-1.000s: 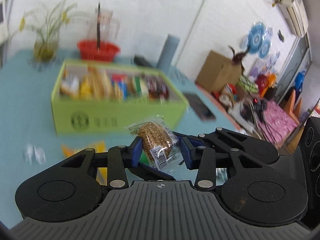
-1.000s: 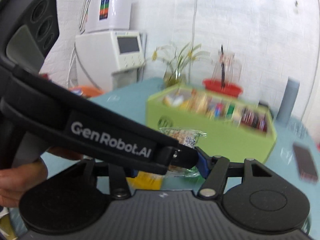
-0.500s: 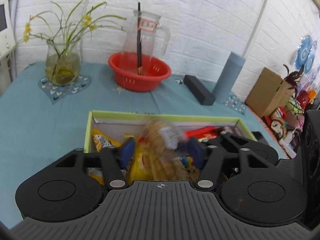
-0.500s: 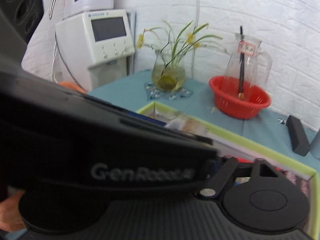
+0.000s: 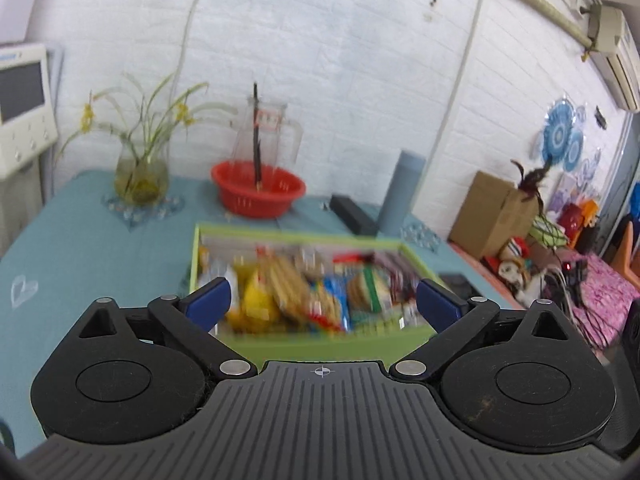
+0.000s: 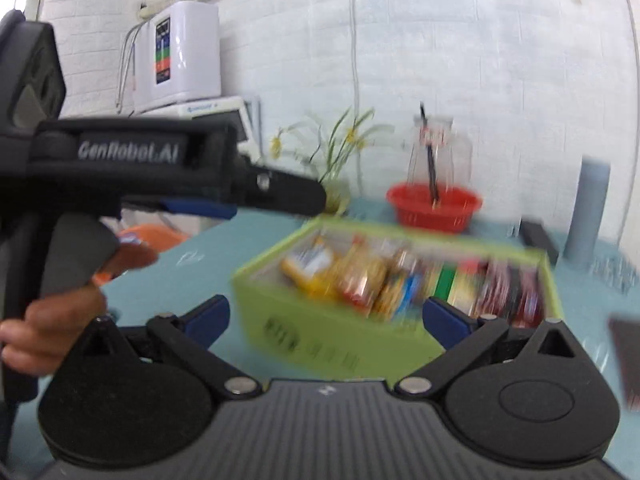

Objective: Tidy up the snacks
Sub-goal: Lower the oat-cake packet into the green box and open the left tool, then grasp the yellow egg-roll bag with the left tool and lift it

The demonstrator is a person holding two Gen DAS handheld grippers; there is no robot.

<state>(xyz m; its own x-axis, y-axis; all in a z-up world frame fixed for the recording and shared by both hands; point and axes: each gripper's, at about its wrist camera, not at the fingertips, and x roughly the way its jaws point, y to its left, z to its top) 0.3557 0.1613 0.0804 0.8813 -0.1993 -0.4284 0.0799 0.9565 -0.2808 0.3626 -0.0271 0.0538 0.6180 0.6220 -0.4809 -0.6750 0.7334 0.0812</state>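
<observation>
- Left wrist view: the left gripper (image 5: 322, 306) is matte black plastic with ribbed housing, round pivot discs and blue rubbery pads (image 5: 210, 302). Its jaws are opening, already wide, with nothing between them.
- Just beyond the fingers sits the lime-green cardboard box (image 5: 320, 342), open-topped and rectangular, on a teal tablecloth (image 5: 80, 248). The snacks (image 5: 304, 288) stand packed in a row inside it: glossy wrappers in yellow, blue, green and dark red, blurred by motion.
- Behind the box are a red perforated plastic basket (image 5: 258, 194) holding a clear jug, a round glass vase (image 5: 140, 178) of thin green stems, a grey cylinder (image 5: 402, 192) and a flat black block (image 5: 354, 214), all against a white brick wall.
- Against a second ago: the clear-wrapped oat bar then clamped in these jaws is gone from them, and the box has come nearer.
- Right wrist view: the right gripper (image 6: 324, 320), same black build and blue pads, has its jaws opening and nearly full wide, empty. The green box (image 6: 320, 332) lies beyond the fingertips, printed dark on its side, snacks (image 6: 400, 280) blurred inside.
- The left gripper (image 6: 200, 200) crosses the upper left, lettered on its side, gripped by a hand (image 6: 52, 328).
- Against a second ago: the packet between the right pads has left them.
</observation>
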